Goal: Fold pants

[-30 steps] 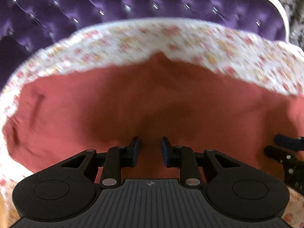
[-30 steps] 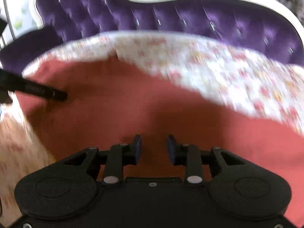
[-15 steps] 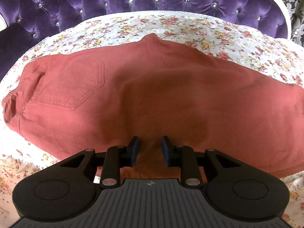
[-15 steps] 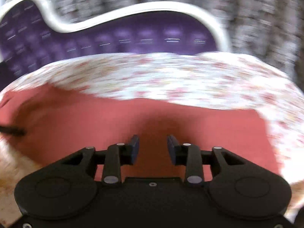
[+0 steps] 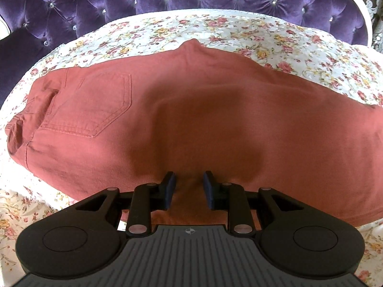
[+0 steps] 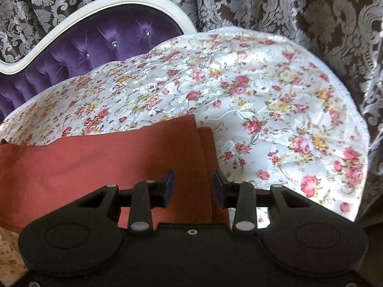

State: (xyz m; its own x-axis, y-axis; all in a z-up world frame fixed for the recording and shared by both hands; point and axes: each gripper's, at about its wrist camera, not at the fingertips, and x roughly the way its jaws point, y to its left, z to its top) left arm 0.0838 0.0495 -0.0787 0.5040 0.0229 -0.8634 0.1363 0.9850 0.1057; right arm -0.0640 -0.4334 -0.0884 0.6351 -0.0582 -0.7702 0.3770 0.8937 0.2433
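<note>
We tilt our left gripper [image 5: 189, 186] steeply down, narrowly parted, over the pants [image 5: 191, 124]; our right gripper [image 6: 193, 186], wider apart, hangs over the hems, gripping nothing.

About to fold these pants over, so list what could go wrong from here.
1. At the hem end of the pants, the two leg ends are offset; the right gripper may pinch only one layer, skewing the fold.
2. The left gripper hovers over mid-leg cloth with no edge between its pads, so closing may bunch fabric.
3. The floral bedspread lies loose and wrinkled; a low pinch could catch it.
</note>
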